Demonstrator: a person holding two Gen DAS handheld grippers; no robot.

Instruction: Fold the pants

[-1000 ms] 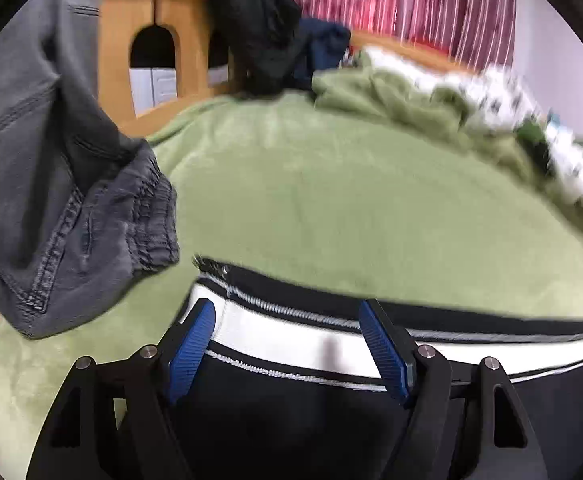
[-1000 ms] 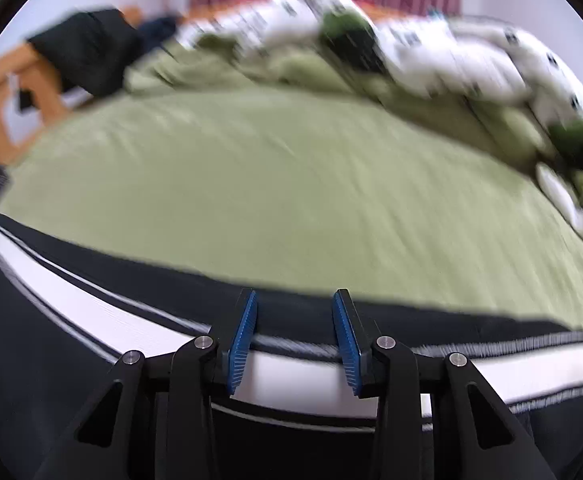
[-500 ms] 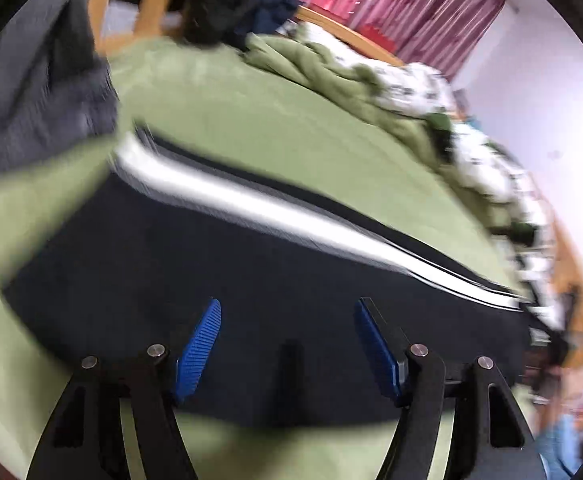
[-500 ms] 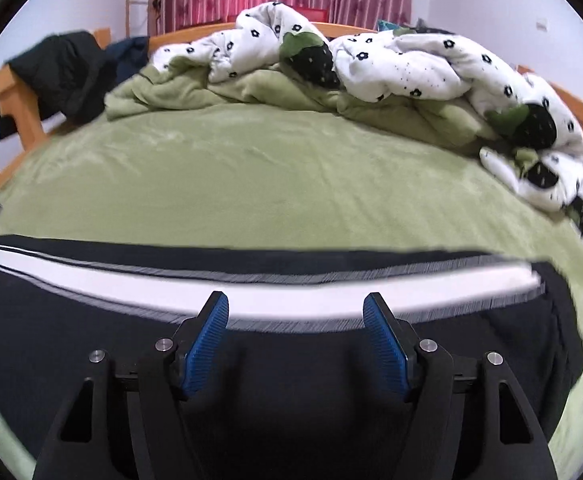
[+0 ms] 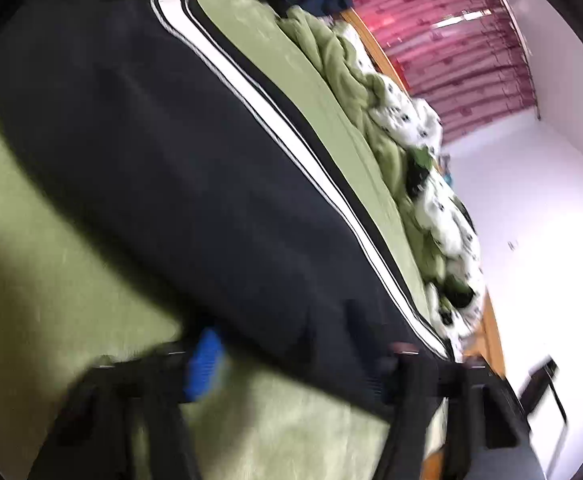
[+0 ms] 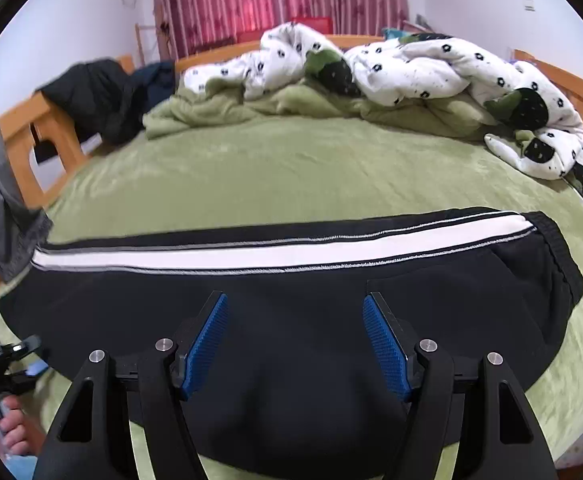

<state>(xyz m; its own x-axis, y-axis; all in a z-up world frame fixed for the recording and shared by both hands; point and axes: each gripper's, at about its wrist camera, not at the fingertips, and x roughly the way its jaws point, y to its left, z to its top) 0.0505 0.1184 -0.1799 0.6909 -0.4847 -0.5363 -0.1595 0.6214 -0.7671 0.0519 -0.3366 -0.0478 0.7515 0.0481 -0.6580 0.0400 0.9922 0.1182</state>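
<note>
Black track pants with a white side stripe lie flat across the green bed, folded leg on leg. On the left, your left tongs are closing at the near edge of the pants; the blur hides whether they pinch cloth yet. On the right, your right tongs hang spread above the cloth, holding nothing. Next, I think, you fold one end over the other. Behind the pants the bed is bare up to the crumpled duvet, so you have room.
</note>
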